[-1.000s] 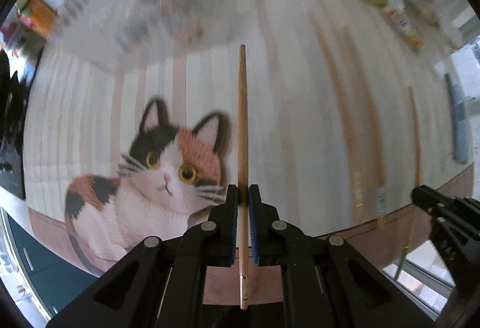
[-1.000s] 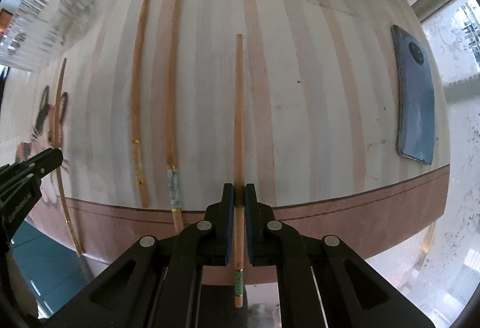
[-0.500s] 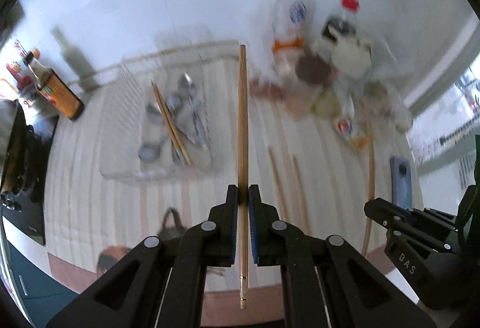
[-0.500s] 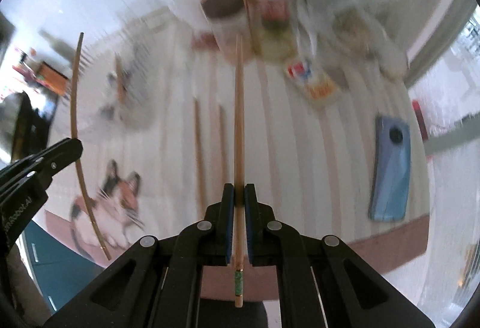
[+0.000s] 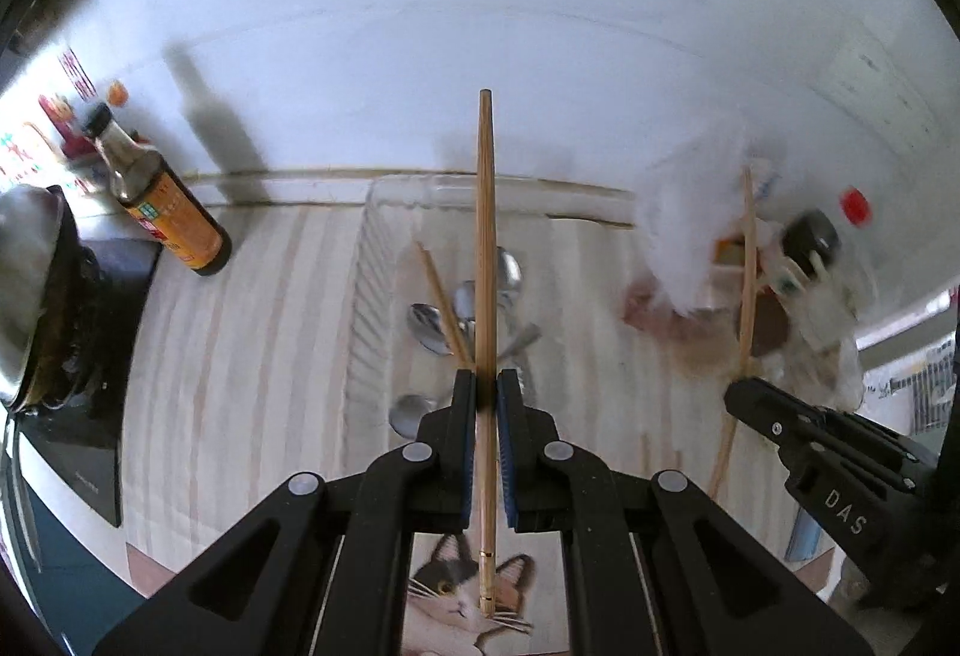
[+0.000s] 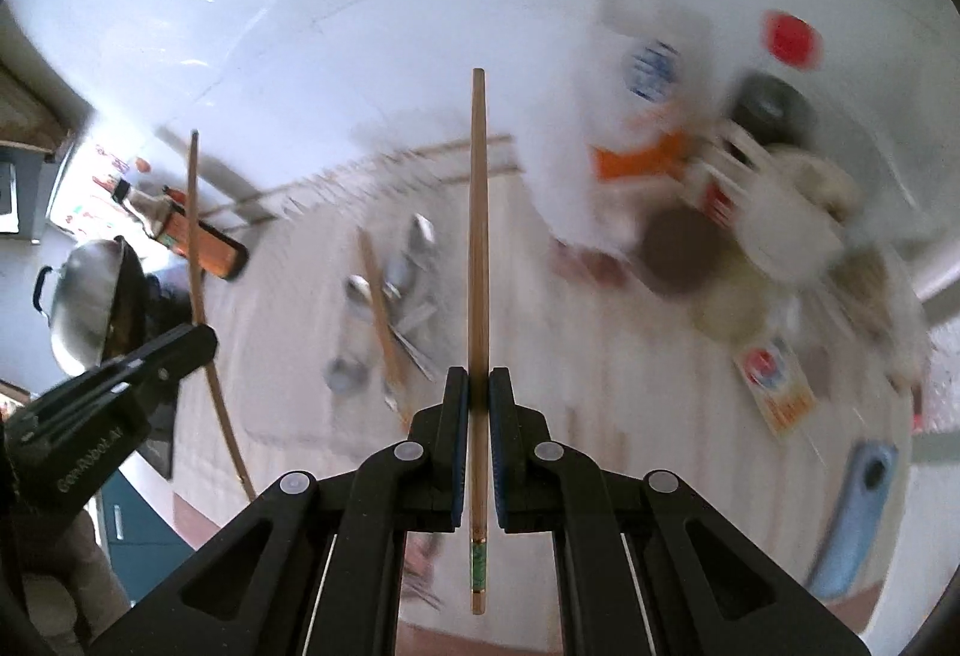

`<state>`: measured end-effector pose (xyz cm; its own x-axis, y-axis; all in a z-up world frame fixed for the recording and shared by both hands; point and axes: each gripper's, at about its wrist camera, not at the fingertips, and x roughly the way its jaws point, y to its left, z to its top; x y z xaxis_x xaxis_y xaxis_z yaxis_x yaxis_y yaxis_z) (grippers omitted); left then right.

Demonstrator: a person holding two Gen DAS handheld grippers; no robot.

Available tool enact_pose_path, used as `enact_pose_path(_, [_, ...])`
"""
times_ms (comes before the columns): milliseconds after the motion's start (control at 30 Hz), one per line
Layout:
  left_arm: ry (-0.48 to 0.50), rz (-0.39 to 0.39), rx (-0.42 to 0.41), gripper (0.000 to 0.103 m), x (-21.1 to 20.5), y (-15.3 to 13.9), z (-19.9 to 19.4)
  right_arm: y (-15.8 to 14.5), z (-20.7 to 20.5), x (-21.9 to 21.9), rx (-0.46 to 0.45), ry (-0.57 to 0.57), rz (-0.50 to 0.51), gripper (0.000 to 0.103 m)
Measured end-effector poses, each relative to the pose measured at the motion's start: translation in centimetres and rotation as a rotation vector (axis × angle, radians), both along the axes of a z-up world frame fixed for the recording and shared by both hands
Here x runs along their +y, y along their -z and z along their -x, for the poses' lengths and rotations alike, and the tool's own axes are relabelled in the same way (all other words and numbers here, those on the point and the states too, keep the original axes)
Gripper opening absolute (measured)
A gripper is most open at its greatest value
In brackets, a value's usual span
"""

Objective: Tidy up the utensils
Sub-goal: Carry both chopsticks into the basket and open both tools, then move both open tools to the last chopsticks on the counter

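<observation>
Cat mat (image 5: 462,590) now low; tray (image 5: 384,248), spoons (image 5: 429,326) ahead.

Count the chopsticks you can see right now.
4 for sure: one chopstick in the left claw, one in the right claw, and a pair lying among the spoons in the clear tray. Faint blurred sticks on the table beyond may be more.

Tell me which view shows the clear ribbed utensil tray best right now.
The left wrist view: the clear ribbed plastic tray sits near centre and fairly sharp, with metal spoons and a wooden chopstick inside. In the right wrist view the same tray is smeared by motion blur, its contents barely distinct.
</observation>
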<state>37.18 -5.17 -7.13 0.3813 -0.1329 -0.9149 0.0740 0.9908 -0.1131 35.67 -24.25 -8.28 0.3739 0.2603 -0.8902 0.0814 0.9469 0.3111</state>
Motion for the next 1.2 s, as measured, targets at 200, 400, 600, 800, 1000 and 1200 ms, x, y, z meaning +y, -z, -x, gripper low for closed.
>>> enact_pose_path(200, [-0.005, 0.057, 0.132, 0.005, 2.5, 3.4, -5.7, 2.7, -6.3, 4.3, 0.065, -0.013, -0.042, 0.007])
enact_pose_path(400, [0.009, 0.054, 0.217, 0.005, 3.6, 6.7, -8.3, 6.5, -9.3, 7.4, 0.146, -0.046, -0.004, 0.007])
enact_pose_path(600, [-0.012, -0.047, 0.194, 0.011, 4.4, 6.6, -7.7, 8.9, -9.4, 7.5, 0.221, -0.051, 0.037, 0.01])
enact_pose_path(800, [-0.072, -0.17, 0.034, 0.058, 5.3, 4.0, -4.9, 7.2, -7.0, 5.4, 0.178, -0.012, 0.079, 0.023])
enact_pose_path(1000, [-0.149, -0.195, -0.114, 0.099, 5.8, 2.5, -1.5, 5.1, -2.3, 1.5, 0.124, 0.077, 0.125, 0.046])
enact_pose_path(1200, [-0.173, -0.235, -0.146, 0.103, 4.8, 3.1, 1.4, 5.6, 3.3, -2.3, 0.133, 0.14, 0.149, 0.053])
